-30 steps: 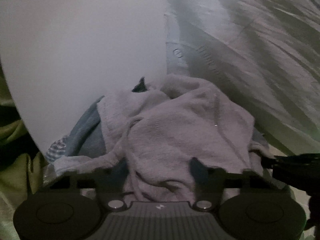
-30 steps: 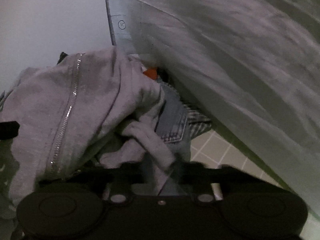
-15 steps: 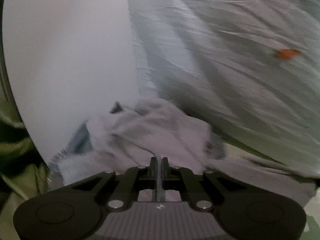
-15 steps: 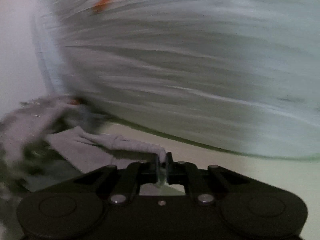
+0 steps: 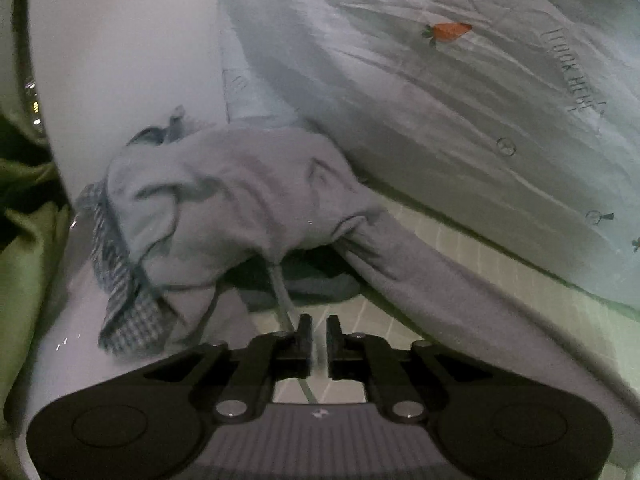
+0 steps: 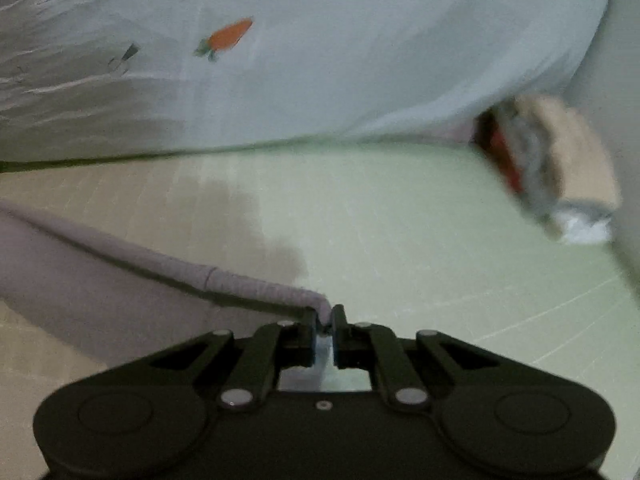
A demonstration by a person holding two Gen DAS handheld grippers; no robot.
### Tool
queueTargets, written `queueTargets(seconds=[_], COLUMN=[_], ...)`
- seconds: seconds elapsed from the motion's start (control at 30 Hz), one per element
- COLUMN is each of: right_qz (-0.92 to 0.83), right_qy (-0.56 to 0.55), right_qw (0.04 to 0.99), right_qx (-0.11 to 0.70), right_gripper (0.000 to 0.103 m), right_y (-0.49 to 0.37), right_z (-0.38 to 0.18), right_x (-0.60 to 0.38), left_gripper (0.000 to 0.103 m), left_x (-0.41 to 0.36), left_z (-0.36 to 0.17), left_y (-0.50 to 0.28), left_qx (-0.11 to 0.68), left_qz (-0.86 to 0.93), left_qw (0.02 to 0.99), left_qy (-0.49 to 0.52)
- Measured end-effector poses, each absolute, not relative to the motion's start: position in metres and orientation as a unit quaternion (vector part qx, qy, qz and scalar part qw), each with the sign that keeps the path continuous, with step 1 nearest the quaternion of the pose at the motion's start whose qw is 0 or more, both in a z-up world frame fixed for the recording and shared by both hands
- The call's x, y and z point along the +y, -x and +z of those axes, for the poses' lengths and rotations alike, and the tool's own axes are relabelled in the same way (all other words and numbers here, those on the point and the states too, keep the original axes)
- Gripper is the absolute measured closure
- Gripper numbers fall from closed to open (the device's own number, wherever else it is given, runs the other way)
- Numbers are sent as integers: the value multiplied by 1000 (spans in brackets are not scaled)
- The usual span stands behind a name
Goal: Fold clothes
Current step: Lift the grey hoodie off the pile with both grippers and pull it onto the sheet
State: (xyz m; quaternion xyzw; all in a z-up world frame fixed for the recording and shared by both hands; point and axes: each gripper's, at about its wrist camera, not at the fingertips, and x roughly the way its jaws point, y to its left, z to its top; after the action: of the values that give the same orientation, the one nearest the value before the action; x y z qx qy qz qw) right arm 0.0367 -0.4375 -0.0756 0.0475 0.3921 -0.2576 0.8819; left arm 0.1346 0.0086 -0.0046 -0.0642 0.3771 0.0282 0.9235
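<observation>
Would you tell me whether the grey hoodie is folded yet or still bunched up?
Still bunched: the grey hoodie sits crumpled on other clothes, one sleeve stretched to the right gripper.

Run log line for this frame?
step: pull hoodie from pile | left: shut on drawstring | right: shut on sleeve

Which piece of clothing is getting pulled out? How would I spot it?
Find the pale bedsheet with the orange carrot print. Below it lies a clothes heap; the soft grey hooded sweatshirt tops it. Unlike the blue checked cloth beside it, it's plain, its sleeve stretching rightward.
</observation>
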Motion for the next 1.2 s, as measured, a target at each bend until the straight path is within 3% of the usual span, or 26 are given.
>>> queueTargets(seconds=[0.1,0.17,0.2,0.33,0.4,0.83,0.93,0.97,1.03,1.1,1.17,1.2], right_qz=[-228,-208,-198,-148,-126,86,105,108,112,116,121,123], right_qy=[-34,-43,-51,-58,-58,-55,-39,-35,-26,-18,-9,-5], right_qw=[885,888,890,901,903,900,899,900,902,904,906,907], right_qx=[405,407,406,404,406,424,423,420,416,411,406,403], right_gripper=[83,55,52,30,29,21,21,20,23,45,96,98], right_y=[-55,-73,-83,-137,-170,-362,-366,-365,-361,-357,-354,-352], right_z=[-81,-82,-82,-82,-85,-114,-114,-112,-109,-105,-102,-100], right_x=[-420,-408,-403,-373,-354,-174,-159,-158,-156,-153,-151,-149], left_gripper=[60,45,34,23,16,15,27,36,48,63,73,76], left_x=[19,30,36,69,89,174,174,174,174,172,166,162], left_z=[-7,-7,-7,-6,-8,-39,-45,-46,-47,-47,-43,-41], left_y=[-137,-144,-149,-179,-199,-308,-308,-307,-306,-305,-304,-303], left_qx=[377,380,379,369,367,365,360,360,359,357,354,353], left_qz=[59,84,93,123,140,138,126,127,126,120,109,106], left_qw=[922,917,917,917,916,914,917,917,917,919,925,927], left_qy=[74,85,88,87,84,111,116,118,118,113,85,75])
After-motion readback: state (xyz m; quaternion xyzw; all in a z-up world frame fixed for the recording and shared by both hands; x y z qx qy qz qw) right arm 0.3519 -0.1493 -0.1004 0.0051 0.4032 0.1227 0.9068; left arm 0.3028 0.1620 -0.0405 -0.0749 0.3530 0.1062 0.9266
